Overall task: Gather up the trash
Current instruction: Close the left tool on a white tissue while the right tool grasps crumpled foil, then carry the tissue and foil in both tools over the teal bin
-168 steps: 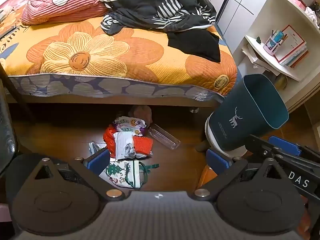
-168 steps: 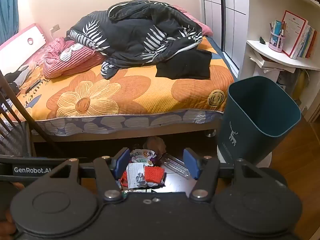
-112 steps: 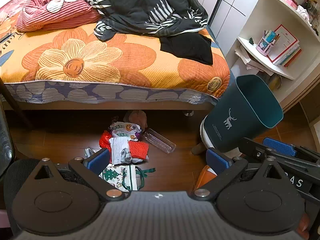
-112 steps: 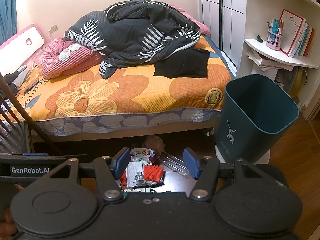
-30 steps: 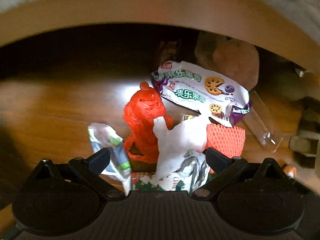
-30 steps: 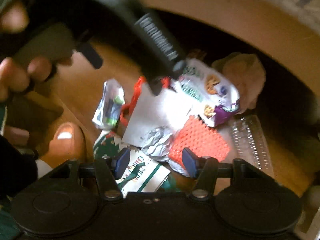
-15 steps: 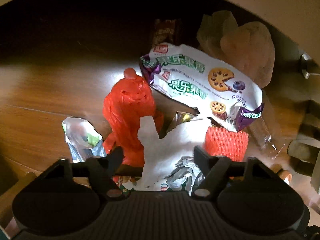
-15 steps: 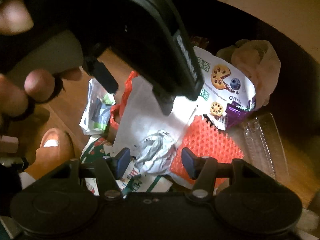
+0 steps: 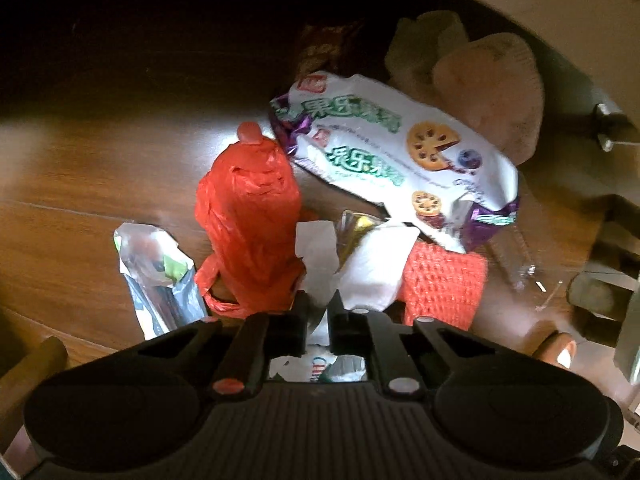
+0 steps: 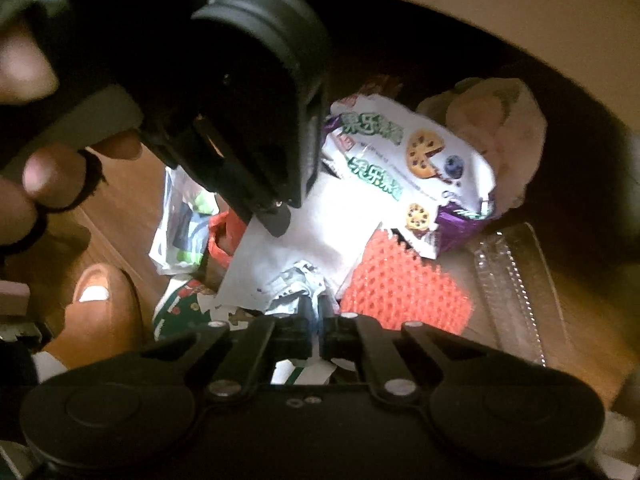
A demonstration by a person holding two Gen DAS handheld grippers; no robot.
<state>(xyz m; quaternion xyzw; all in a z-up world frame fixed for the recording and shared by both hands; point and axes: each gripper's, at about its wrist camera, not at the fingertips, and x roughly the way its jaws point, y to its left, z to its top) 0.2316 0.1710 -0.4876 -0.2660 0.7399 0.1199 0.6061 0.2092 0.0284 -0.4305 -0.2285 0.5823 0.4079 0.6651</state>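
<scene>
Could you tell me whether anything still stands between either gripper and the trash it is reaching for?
Nothing visible does. The left gripper is already closed on the white paper, beside the red bag. The right gripper is closed on the crumpled wrapper, next to the orange mesh. The bin is out of view.

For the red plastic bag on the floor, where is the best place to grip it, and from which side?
Probably the loose loop handle at the near bottom end of the red plastic bag, approached from the near left, low along the wooden floor. The body is bulky and stuffed; white paper crowds its right side.
</scene>
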